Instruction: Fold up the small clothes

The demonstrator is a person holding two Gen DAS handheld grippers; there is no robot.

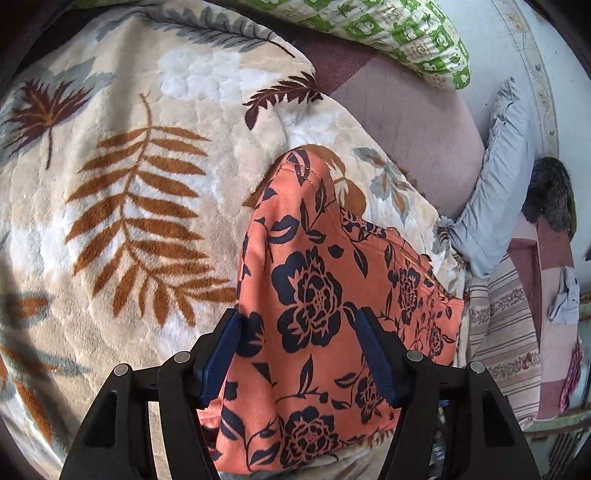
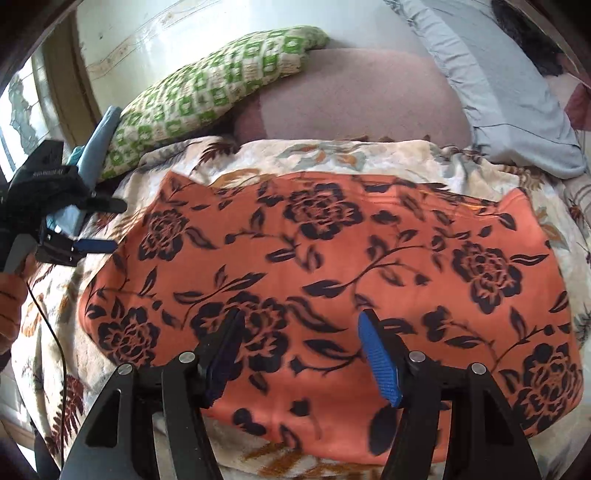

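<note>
Garment (image 2: 325,280), orange with dark flowers, lies flat on the leaf-print blanket (image 1: 122,177) just beyond both gaping, empty tongs, left (image 1: 297,354) and right (image 2: 299,354), so I judge matching-corner pinches fold it best.

We see our left gripper (image 1: 297,354) at six o'clock, jaws apart, hovering over the orange floral garment (image 1: 314,306), pads clear of the cloth. The garment lies on a cream leaf-print blanket (image 1: 140,177) (fern motif at nine o'clock). A green patterned pillow (image 1: 388,29) sits at one o'clock.
</note>
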